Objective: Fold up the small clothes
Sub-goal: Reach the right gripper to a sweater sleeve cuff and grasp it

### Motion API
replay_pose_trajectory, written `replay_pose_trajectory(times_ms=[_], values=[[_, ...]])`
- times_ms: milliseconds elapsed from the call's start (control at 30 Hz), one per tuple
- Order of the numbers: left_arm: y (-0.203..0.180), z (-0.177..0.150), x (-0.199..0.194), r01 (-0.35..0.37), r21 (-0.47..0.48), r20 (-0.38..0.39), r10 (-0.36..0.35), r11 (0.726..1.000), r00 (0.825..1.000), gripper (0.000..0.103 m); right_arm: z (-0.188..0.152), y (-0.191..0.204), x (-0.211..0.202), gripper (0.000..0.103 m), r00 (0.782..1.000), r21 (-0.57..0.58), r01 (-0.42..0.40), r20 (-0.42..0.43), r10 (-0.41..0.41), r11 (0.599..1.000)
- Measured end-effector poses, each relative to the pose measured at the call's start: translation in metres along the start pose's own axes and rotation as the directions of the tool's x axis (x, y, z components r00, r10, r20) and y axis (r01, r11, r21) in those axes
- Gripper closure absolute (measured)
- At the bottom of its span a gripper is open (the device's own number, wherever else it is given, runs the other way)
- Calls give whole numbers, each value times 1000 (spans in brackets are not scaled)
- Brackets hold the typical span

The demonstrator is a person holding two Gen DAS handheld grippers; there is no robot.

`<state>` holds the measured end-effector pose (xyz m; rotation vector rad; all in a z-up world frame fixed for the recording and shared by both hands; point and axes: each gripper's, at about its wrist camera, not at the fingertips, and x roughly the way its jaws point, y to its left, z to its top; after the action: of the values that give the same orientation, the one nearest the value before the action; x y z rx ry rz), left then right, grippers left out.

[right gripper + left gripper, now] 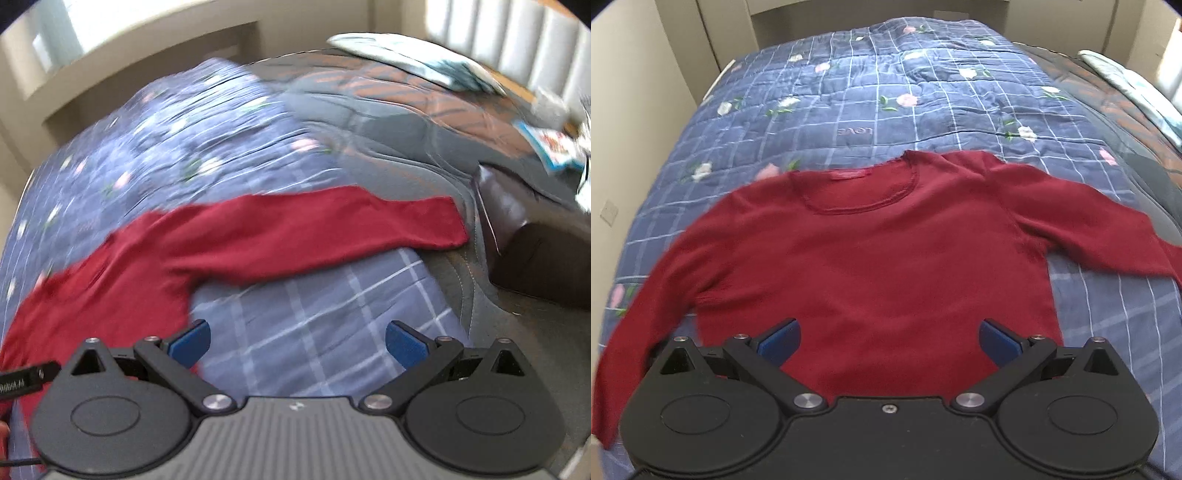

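Note:
A dark red long-sleeved sweater (pixel 871 258) lies flat on the blue quilt, neckline away from me, both sleeves spread out to the sides. My left gripper (pixel 889 341) is open and empty, above the sweater's lower body near the hem. In the right wrist view the sweater's body (pixel 110 280) is at the left and its right sleeve (pixel 332 225) stretches right to the cuff. My right gripper (pixel 297 341) is open and empty over bare quilt, below that sleeve and just right of the body's side edge. This view is blurred.
The blue checked floral quilt (pixel 886 92) covers the bed. A dark grey and orange blanket (pixel 406 110) lies along the right side with a light pillow (pixel 413 59) beyond. A dark brown piece of furniture (pixel 535 251) stands at the right. Beige walls surround the bed.

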<state>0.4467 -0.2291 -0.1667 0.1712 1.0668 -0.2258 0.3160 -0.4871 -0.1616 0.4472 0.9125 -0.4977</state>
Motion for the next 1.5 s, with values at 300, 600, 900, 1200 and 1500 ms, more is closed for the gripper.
replay_pose_trajectory(times_ms=[300, 600, 900, 1200, 1500], values=[[-74, 22, 78, -46, -27, 21, 47, 999, 999, 1, 31, -115, 86, 0, 994, 226, 43, 88, -65, 973], [-112, 48, 115, -116, -76, 59, 120, 990, 991, 1, 30, -184, 138, 13, 985, 515, -16, 155, -75, 857], [-116, 46, 131, -160, -67, 31, 162, 985, 986, 1, 24, -202, 164, 37, 979, 626, -12, 165, -118, 780], [-106, 45, 125, -168, -92, 18, 171, 981, 985, 1, 29, -200, 168, 95, 971, 626, 75, 131, -200, 776], [-74, 56, 104, -143, -120, 46, 149, 983, 988, 1, 58, -169, 126, 100, 947, 491, 33, 263, -185, 871]])
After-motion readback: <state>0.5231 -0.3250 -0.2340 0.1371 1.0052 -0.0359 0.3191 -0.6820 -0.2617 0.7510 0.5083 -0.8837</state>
